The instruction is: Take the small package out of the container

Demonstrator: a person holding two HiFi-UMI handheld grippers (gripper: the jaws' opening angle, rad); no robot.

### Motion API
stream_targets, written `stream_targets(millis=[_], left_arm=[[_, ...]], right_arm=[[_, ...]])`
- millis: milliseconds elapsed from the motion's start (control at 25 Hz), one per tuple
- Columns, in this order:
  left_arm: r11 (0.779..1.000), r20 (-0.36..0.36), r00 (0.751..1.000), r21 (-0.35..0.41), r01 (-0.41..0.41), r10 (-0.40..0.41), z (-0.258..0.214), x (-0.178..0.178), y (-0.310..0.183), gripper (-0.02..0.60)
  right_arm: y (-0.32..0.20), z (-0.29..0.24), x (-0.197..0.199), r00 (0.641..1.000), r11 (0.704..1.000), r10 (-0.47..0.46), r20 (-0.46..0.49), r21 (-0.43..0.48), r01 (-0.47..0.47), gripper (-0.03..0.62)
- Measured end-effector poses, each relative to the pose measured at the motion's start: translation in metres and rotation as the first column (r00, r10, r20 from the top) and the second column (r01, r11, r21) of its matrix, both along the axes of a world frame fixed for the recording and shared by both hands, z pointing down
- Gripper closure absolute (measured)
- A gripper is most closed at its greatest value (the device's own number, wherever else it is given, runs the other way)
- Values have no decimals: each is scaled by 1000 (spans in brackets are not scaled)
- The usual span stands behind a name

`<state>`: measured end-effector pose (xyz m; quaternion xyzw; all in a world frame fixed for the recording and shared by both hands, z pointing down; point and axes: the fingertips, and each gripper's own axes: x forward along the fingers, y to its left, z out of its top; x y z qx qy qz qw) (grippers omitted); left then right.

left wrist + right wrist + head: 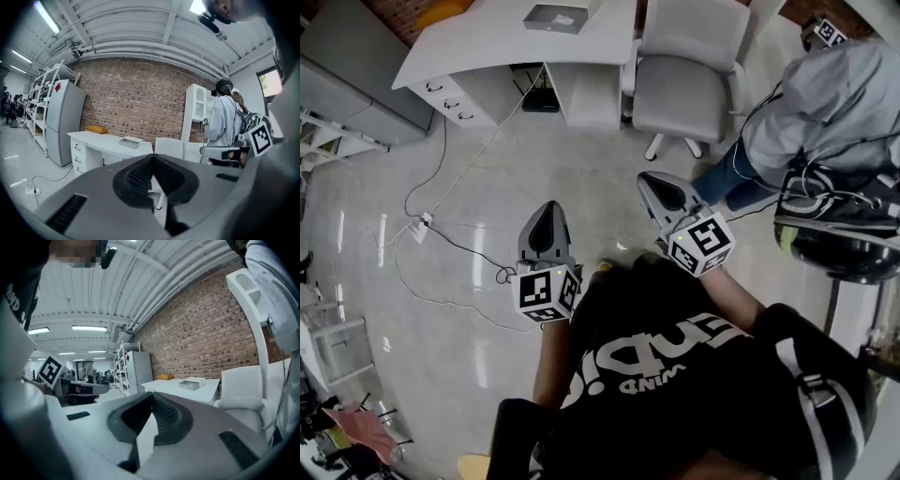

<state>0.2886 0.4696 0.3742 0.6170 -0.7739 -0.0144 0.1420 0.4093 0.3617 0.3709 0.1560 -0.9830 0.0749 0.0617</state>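
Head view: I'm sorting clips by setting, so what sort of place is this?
Likely an office-style lab or workshop: a white desk with drawers, a white office chair beside it, and a bare brick wall behind.

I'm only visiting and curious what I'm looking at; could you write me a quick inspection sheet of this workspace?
Surface: white desk with drawers, well ahead of both grippers.
Job's things: flat grey box on the desk, possibly the container; small package not seen.
Clutter: orange lump on the desk.
Grippers: left gripper and right gripper both shut, empty, above the glossy floor.
Cables: white cable and black cable across the floor; power strip.
Surroundings: white office chair, brick wall, grey refrigerator, second person in grey.
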Motion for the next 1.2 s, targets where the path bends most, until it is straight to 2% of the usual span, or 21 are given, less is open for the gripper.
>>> stream_targets(millis=[240, 480, 760, 1200], left_arm=[[999, 2, 999, 7, -40, 40, 10, -15, 0, 576], [999, 3, 999, 7, -48, 48, 19, -29, -4, 575], [999, -3, 999, 14, -42, 42, 33, -51, -32, 575], [1000, -14, 1000, 9, -23, 24, 38, -115, -119, 575]], right_arm=[[7, 10, -9, 999, 999, 40, -3, -12, -40, 595], [4, 20, -18, 998, 998, 56, -12, -5, -56, 595], [-27, 36, -38, 997, 998, 68, -25, 0, -68, 595], [-116, 42, -110, 998, 999, 34, -45, 2, -34, 595]])
